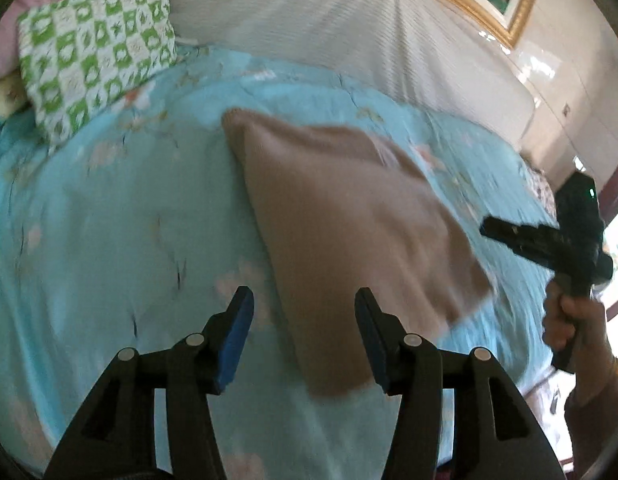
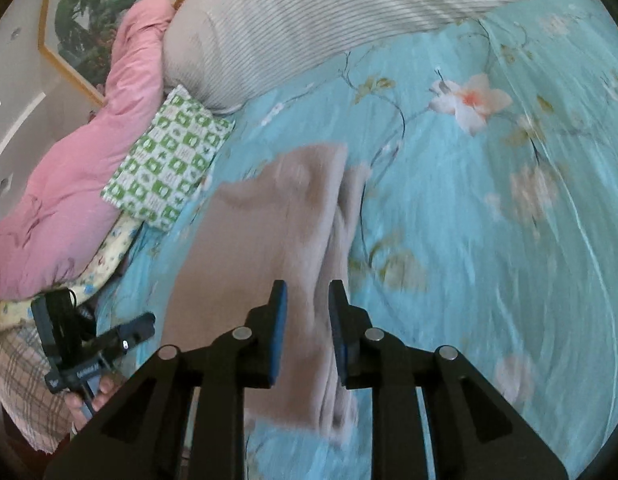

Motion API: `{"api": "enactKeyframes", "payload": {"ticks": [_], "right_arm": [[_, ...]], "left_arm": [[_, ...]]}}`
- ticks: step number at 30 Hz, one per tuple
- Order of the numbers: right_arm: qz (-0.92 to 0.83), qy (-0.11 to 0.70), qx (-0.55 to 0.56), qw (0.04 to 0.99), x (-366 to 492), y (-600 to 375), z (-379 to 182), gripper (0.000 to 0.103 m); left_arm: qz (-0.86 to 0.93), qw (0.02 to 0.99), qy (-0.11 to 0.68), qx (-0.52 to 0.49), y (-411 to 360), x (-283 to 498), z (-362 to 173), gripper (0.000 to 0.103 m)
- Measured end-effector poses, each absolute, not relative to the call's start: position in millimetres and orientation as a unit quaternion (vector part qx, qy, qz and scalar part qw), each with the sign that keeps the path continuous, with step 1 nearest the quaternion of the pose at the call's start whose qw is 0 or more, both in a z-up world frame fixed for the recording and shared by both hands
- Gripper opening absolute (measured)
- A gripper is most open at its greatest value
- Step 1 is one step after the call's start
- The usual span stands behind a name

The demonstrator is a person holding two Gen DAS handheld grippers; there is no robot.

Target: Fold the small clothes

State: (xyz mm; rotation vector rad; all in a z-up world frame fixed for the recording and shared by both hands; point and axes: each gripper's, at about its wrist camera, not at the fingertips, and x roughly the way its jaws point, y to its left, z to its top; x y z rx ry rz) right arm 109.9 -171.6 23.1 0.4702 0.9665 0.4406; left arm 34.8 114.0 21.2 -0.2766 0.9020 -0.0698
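Seeing the beige garment (image 1: 349, 216) folded, long axis running away from us on the blue bedspread (image 1: 109, 220). We hold both the left gripper (image 1: 305, 336) and right gripper (image 2: 307, 332) parted, pinching nothing. Only the right view shows its layered edge.

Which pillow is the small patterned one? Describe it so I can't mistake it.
Start at the big striped bolster along the head of the blue floral bedspread. At its end lies the small pillow, checked green and white, unlike the plain pink quilt behind it.

I see bed (image 2: 489, 208), teal floral cover. On it: tan cloth (image 1: 349, 216) mid-bed, green checked pillow (image 1: 97, 52), striped bolster (image 2: 293, 28), pink quilt (image 2: 69, 184).
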Motion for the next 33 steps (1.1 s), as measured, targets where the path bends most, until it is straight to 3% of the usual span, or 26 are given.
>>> {"api": "enactKeyframes", "payload": {"ticks": [3, 14, 16, 19, 20, 21, 22, 24, 29, 33], "right_arm": [[0.204, 0.458, 0.220, 0.837, 89, -174, 14, 0.040], [0.203, 0.465, 0.227, 0.831, 65, -168, -2, 0.040], [0.207, 0.466, 0.216, 0.833, 64, -161, -2, 0.040], [0.205, 0.469, 0.197, 0.837, 65, -151, -5, 0.040], [0.203, 0.472, 0.188, 0.837, 66, -148, -7, 0.036], [0.201, 0.474, 0.182, 0.838, 67, -147, -8, 0.015], [0.198, 0.481, 0.171, 0.837, 68, -144, -10, 0.009], [0.199, 0.482, 0.167, 0.837, 69, -145, -8, 0.008], [0.208, 0.452, 0.174, 0.850, 60, -164, 15, 0.007], [0.191, 0.485, 0.151, 0.840, 60, -165, -12, 0.006]], "left_arm": [[-0.030, 0.889, 0.438, -0.134, 101, 8, 8, 0.057], [0.012, 0.895, 0.443, -0.061, 71, 10, -17, 0.057], [0.023, 0.899, 0.435, -0.047, 70, 14, -20, 0.054], [0.052, 0.897, 0.437, -0.037, 72, 20, -28, 0.036], [0.052, 0.897, 0.436, -0.048, 73, 21, -30, 0.030], [0.053, 0.897, 0.435, -0.052, 74, 21, -30, 0.026], [0.056, 0.899, 0.431, -0.053, 73, 21, -30, 0.023], [0.068, 0.903, 0.423, -0.044, 70, 19, -27, 0.016], [0.086, 0.906, 0.409, -0.070, 83, 14, -20, 0.015], [0.090, 0.892, 0.432, -0.096, 89, 16, -40, 0.015]]}}
